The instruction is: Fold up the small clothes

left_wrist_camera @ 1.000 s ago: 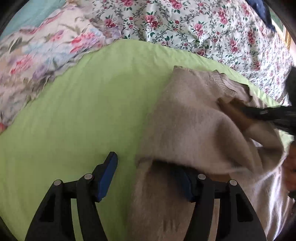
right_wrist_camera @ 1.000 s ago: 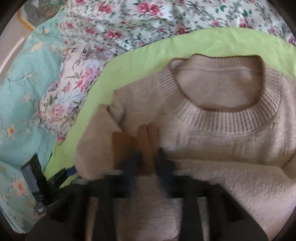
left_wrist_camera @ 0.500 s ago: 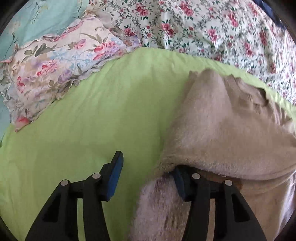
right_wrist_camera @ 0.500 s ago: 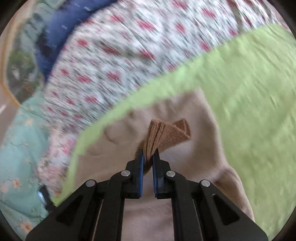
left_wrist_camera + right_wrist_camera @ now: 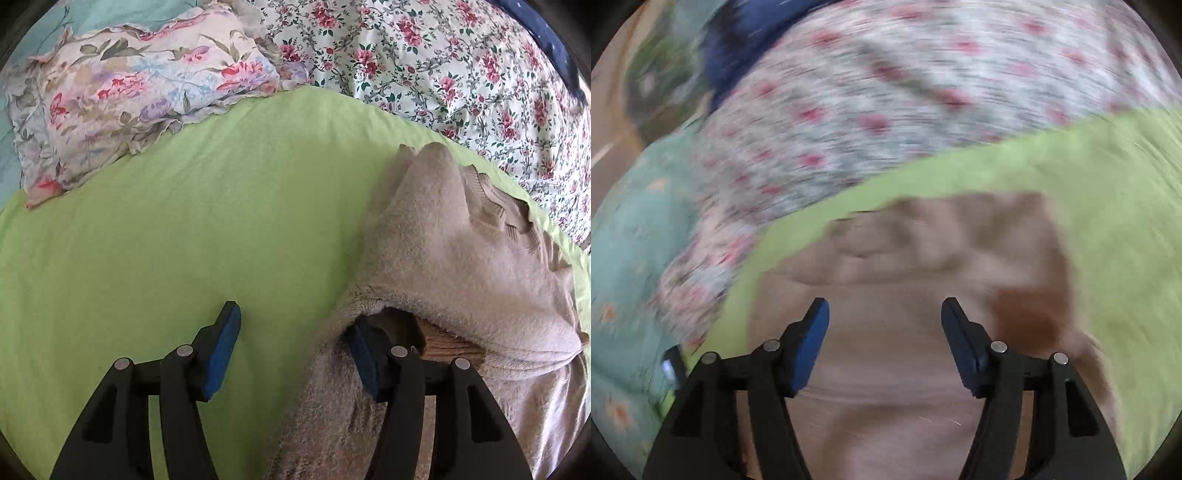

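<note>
A green sheet (image 5: pixel 207 221) is spread on a floral bed. The beige sweater (image 5: pixel 461 266), frame right, is part-folded, sleeve laid across. Left gripper (image 5: pixel 295 354) opening, one pad under a fold; right gripper (image 5: pixel 884 336) opening, nothing held. Further folds judged outstanding.

Fuzzy knit sweater (image 5: pixel 454 251) with ribbed collar lies on smooth matt green sheet (image 5: pixel 207 236).

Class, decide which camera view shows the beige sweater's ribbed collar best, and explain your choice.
The left wrist view: the beige sweater is sharp there and its ribbed collar shows. The right wrist view shows only a motion-blurred sweater; no ribbing can be made out.
</note>
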Demonstrator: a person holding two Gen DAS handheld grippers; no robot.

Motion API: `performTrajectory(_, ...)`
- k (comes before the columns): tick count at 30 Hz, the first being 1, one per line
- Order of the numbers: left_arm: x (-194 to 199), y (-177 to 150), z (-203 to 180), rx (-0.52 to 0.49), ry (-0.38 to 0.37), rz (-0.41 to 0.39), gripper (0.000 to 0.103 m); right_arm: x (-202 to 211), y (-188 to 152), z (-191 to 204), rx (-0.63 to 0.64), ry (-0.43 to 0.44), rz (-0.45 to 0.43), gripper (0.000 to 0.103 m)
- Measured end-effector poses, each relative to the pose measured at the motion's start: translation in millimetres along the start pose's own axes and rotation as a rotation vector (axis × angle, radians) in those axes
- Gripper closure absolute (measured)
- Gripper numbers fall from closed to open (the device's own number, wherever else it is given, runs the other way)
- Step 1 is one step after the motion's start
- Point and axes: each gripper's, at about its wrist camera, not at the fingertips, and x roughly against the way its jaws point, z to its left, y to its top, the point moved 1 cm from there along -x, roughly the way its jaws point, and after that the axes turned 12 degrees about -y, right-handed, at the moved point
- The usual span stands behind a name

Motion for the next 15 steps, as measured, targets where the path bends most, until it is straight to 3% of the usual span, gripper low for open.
performTrajectory(1,0,0,0,0.000,-0.001,-0.002,0.043,-26,11,26,0.079,0.087,0.075,0.017)
performTrajectory(4,0,0,4,0.014,-0.022,-0.014,0.043,-96,35,60,0.070,0.323,0.211,0.016)
performTrajectory(9,0,-2,10,0.042,-0.068,-0.029,0.043,-206,49,102,0.126,0.354,0.460,0.016)
performTrajectory(12,0,-3,8,0.038,-0.067,-0.045,0.043,-240,28,136,0.157,0.527,0.657,0.015)
performTrajectory(15,-1,-4,6,0.035,-0.067,-0.050,0.043,-254,13,174,0.166,0.662,0.698,0.014)
